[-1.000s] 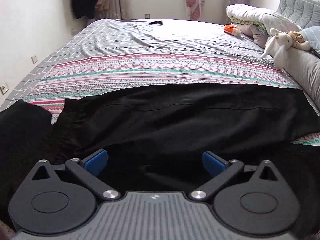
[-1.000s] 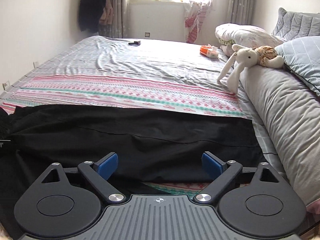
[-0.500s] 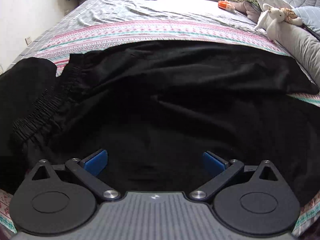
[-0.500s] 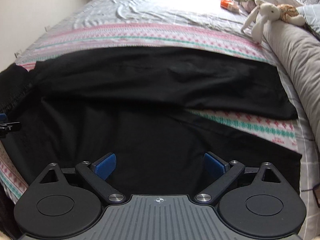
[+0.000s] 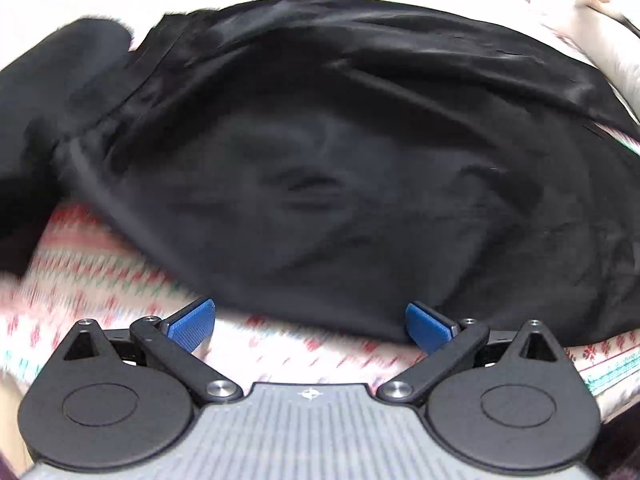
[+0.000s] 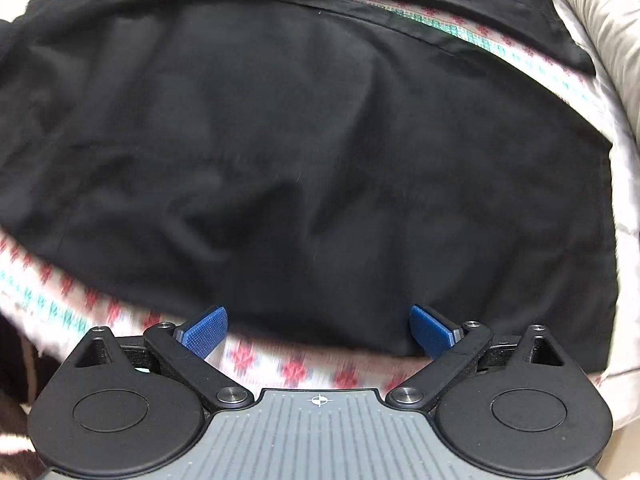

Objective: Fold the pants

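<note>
Black pants lie spread across the patterned bedsheet and fill most of both wrist views. My left gripper hangs open just over the near hem of the pants, blue pads wide apart, nothing between them. The pants' waistband side bunches at the upper left of the left wrist view. In the right wrist view one leg of the pants spreads below me, with a second leg folded off along the top. My right gripper is open too, at the leg's near edge above the bedsheet.
A dark bundle of cloth lies left of the pants. A grey quilted cushion runs along the right side of the bed. A strip of patterned sheet shows between the two legs. The bed's near edge is just below both grippers.
Both grippers have tipped downward and dropped close to the pants' near edge. The room, pillows and toy rabbit have left the views. Both stay open.
</note>
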`<state>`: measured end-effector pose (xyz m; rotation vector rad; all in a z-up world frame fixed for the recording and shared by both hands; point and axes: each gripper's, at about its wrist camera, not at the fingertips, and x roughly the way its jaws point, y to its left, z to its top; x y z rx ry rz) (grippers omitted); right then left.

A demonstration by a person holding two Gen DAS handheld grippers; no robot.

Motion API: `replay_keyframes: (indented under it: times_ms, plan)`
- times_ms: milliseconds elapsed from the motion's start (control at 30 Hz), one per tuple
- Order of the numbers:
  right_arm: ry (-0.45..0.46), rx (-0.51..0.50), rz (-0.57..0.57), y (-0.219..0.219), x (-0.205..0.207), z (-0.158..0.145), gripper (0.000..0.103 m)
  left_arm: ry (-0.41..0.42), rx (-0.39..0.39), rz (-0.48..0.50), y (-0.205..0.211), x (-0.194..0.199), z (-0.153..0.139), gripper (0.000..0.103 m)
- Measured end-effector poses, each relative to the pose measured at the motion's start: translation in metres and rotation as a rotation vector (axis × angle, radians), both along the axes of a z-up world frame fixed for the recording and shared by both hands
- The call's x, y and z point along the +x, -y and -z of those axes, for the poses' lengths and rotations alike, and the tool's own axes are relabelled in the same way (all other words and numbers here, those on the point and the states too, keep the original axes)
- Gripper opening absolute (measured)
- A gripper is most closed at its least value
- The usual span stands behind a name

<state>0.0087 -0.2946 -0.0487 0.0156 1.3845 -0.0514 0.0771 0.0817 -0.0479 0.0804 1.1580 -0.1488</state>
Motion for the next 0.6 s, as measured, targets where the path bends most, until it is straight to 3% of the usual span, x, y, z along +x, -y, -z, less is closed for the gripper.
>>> replay_keyframes:
  times_ms: [67,267,467,600]
  plan:
    - [0.003,0.004,0.01,0.002,-0.015,0.0,0.098,-0.007,-0.034,-0.015,-0.006,-0.003,-0.009,0.103]
    - [0.063,0.006,-0.029,-0.014,-0.034,-0.019,0.099,0.149,-0.073,-0.022,-0.007,-0.01,-0.038,0.103]
    - [0.224,0.021,-0.054,-0.046,-0.004,-0.059,0.1,0.279,-0.104,-0.061,-0.003,0.03,-0.059,0.103]
    - [0.327,0.07,-0.108,-0.071,0.034,-0.071,0.1,0.313,-0.136,-0.106,-0.008,0.072,-0.053,0.103]
